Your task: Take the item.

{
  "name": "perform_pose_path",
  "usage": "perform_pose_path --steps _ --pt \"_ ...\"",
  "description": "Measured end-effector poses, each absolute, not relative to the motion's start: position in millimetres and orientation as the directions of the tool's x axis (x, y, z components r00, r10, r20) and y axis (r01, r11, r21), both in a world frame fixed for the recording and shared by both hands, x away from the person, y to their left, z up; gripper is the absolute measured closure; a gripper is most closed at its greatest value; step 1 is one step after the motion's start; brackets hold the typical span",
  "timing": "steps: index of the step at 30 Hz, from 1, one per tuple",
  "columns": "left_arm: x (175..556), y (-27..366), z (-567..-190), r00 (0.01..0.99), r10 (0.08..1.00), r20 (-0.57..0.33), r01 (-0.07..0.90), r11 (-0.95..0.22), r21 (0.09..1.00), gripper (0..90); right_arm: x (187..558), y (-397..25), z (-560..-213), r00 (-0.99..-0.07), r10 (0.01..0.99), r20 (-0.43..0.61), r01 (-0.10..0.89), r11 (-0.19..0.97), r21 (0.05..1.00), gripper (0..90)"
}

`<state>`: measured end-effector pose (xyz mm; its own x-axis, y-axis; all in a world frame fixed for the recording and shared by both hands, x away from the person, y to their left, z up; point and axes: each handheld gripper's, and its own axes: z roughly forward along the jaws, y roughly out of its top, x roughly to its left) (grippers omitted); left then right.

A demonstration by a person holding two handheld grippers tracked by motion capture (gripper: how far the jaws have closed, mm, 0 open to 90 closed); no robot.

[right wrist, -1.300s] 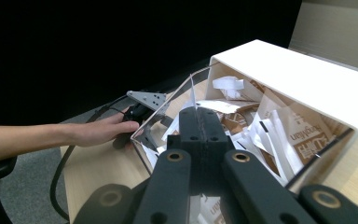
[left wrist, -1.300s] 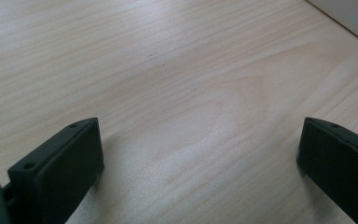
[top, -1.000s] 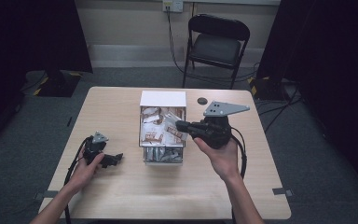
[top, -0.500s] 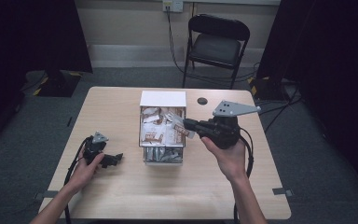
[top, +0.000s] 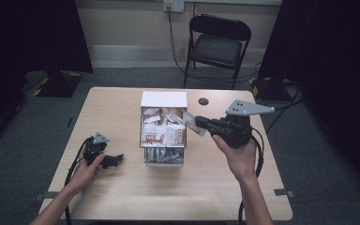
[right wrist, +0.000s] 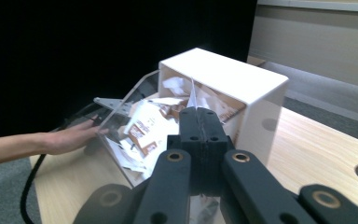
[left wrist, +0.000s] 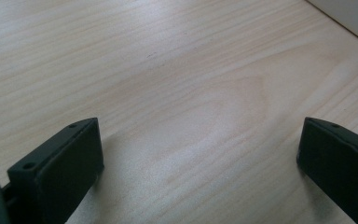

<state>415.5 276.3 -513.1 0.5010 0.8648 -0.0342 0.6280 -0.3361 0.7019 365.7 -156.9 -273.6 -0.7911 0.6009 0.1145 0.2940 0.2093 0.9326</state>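
Clear acrylic forms the low front bin of the white box-shaped dispenser that stands mid-worktop, just left of the right tongs, and it is heaped with small flat sachets in white and brown paper, crinkled and lying at all angles. The right tongs are clamped on one flat white-and-brown sachet, held by its edge just above and beside the dispenser's right rim; in the right gripper view the black jaws stand pressed together with the thin packet rising edge-on ahead of them. Judging from this, the picking is done and the packet is lifted clear of the heap, while carrying it off and setting it down somewhere on the pale wood-grain worktop looks left to do; many more sachets remain in the bin. The left tongs rest well to the left of the dispenser, low on the worktop, their matt black jaws spread wide with nothing but smooth, lightly streaked wood between them. A small dark round hole sits in the worktop just behind the right tongs.
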Motion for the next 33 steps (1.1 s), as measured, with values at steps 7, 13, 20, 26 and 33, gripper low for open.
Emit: perform_pose_path --steps 7,13,20,26,33 --pt "415 276 -513 0.501 0.865 -0.034 0.628 -0.336 0.702 0.0 372 -169 -280 -0.765 0.633 0.113 0.311 0.210 0.927 90.0" --pt "415 276 -513 0.501 0.865 -0.034 0.628 -0.336 0.702 0.0 379 -178 -288 -0.739 0.663 0.120 0.335 0.207 0.919 90.0" --pt "416 276 -513 0.501 0.865 -0.034 0.628 -0.336 0.702 0.0 387 -185 -299 -0.716 0.686 0.130 0.362 0.205 0.909 90.0" --pt "416 276 -513 0.501 0.865 -0.034 0.628 -0.336 0.702 0.0 395 -186 -310 -0.703 0.699 0.128 0.386 0.224 0.895 90.0" --pt "416 276 -513 0.501 0.865 -0.034 0.628 -0.336 0.702 0.0 400 -187 -320 -0.688 0.714 0.129 0.407 0.232 0.883 90.0"
